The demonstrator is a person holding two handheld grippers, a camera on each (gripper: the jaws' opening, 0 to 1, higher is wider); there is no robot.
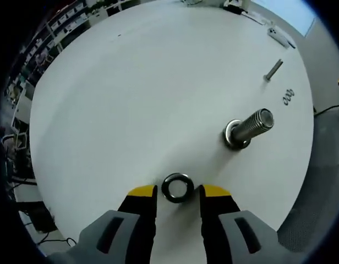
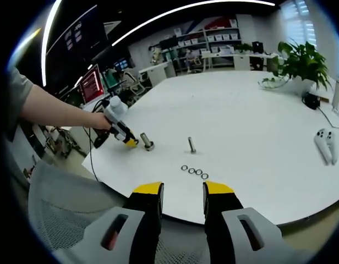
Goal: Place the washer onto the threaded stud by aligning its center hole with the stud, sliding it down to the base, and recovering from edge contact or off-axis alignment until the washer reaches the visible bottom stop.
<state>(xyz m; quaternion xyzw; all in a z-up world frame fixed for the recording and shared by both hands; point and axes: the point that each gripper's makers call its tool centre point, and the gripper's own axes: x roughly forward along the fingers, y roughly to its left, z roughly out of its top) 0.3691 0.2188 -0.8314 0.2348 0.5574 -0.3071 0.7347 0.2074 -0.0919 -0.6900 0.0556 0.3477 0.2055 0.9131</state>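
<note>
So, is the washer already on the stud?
No. The washer lies flat on the table, between the open left gripper jaws, apart from the stud.

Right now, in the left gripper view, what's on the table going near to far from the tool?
Washer → large threaded stud → small springs → thin bolt → white controller.

On the table (image 1: 131,93), the washer (image 1: 177,187) lies between the left gripper (image 1: 178,192) fingers (stud (image 1: 247,130) just beyond).
</note>
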